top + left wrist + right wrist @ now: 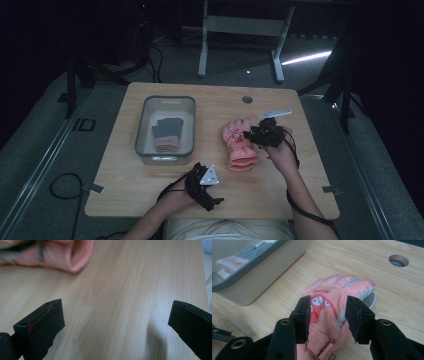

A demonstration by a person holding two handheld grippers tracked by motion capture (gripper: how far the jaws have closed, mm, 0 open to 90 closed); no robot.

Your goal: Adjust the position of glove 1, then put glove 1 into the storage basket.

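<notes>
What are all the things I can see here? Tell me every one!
pink glove: one, pink with grey fingertips and a cartoon patch, lying on the table right of the bin
grey glove: one, grey with a pink cuff, inside the bin
bin: one, grey, left half of the table
table: one, light wood, with a round hole near the far edge
left gripper: one, black, jaws open over bare table
right gripper: one, black, jaws open just above the pink glove
</notes>
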